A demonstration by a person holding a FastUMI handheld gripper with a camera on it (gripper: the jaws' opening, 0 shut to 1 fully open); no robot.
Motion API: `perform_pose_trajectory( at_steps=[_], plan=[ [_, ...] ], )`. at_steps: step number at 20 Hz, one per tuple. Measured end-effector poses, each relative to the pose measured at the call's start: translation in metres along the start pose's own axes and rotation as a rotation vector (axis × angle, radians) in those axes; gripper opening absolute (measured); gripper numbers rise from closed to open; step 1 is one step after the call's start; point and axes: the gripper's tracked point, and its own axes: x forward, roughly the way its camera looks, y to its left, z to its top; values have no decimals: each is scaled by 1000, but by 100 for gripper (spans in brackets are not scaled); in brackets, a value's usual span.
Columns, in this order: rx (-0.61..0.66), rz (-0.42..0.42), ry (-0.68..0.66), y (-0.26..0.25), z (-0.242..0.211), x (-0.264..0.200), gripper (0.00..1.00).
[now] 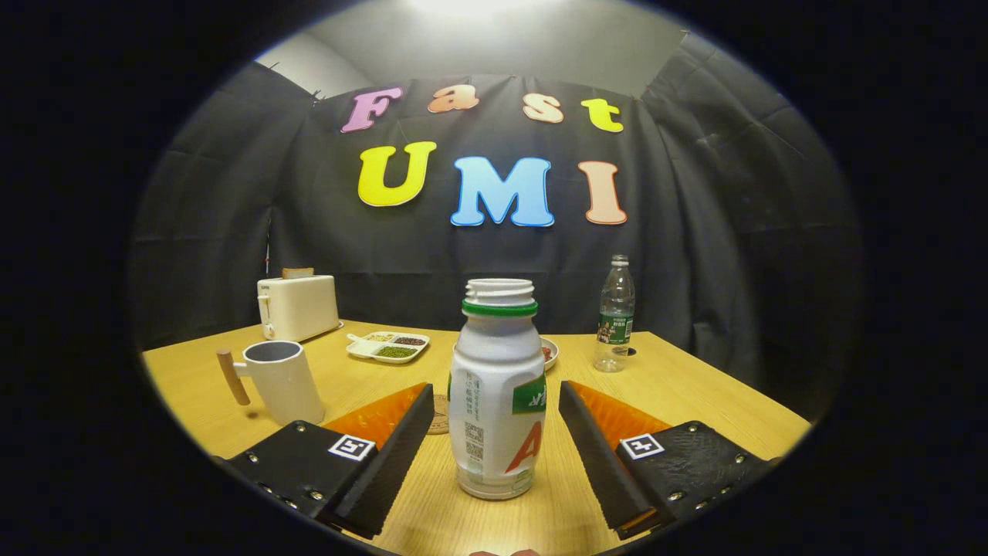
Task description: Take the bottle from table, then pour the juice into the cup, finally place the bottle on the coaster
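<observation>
One uncapped juice bottle is flanked by the spread fingers of one gripper.

The gripper [494, 455] is held wide, neither ribbed black finger touching the white plastic bottle [498, 394] standing between them on the wooden bench [695, 394]. One round coaster [440, 415] lies behind it; one white mug [282, 381] with a wooden handle, one toaster [298, 306], one divided dish [388, 347] and one clear water bottle [615, 313] are seen beyond.

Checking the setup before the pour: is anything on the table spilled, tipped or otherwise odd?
Nothing stands out. The uncapped white bottle stands upright on the table between the open gripper fingers, untouched. The mug, toaster, snack tray and clear water bottle all sit upright, with no spill visible.
</observation>
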Motion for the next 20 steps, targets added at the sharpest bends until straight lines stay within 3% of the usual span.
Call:
perform_pose_trajectory(
  at_steps=[12,13,14,20],
  plan=[
    [-22,-74,30,-2,-15,36,100],
    [-21,-80,44,-4,-18,36,96],
    [-22,-75,46,-1,-18,39,76],
    [-23,-55,54,0,-17,35,72]
  ],
)
